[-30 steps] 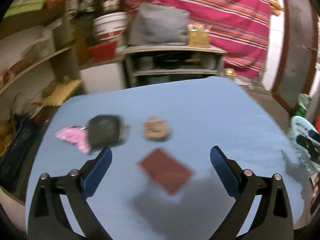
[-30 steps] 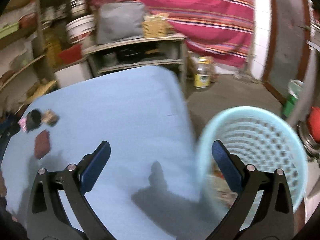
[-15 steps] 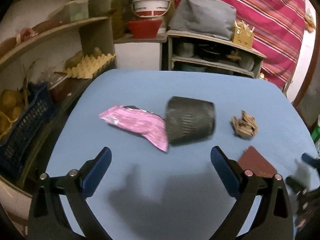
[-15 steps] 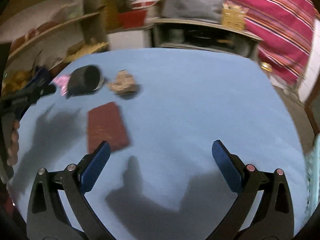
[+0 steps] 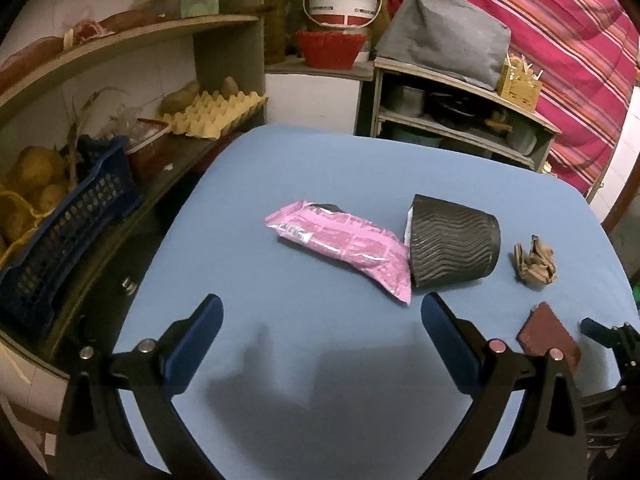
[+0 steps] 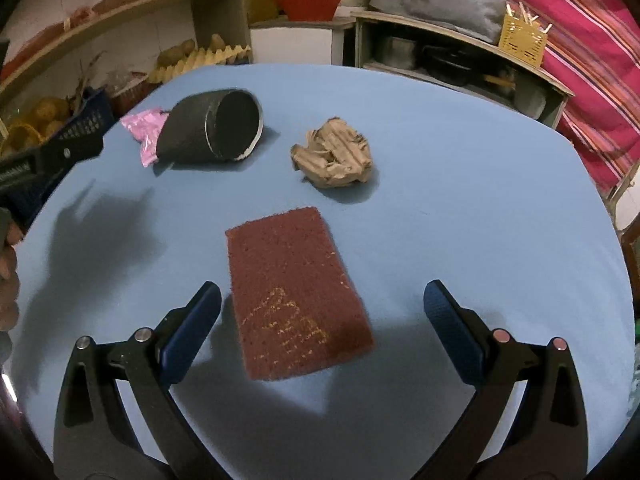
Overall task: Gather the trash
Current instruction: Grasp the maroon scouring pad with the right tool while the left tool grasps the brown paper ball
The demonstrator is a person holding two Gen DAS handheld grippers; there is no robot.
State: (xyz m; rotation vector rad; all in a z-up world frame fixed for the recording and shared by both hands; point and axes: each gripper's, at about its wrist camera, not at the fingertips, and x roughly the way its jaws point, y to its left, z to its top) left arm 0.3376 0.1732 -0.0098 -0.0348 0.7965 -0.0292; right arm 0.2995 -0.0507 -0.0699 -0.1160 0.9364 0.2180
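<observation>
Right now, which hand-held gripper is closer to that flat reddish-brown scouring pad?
The right hand-held gripper. The flat reddish-brown scouring pad lies just ahead of its open fingers, partly between them. The left hand-held gripper is off to the pad's left, facing the pink wrapper.
</observation>
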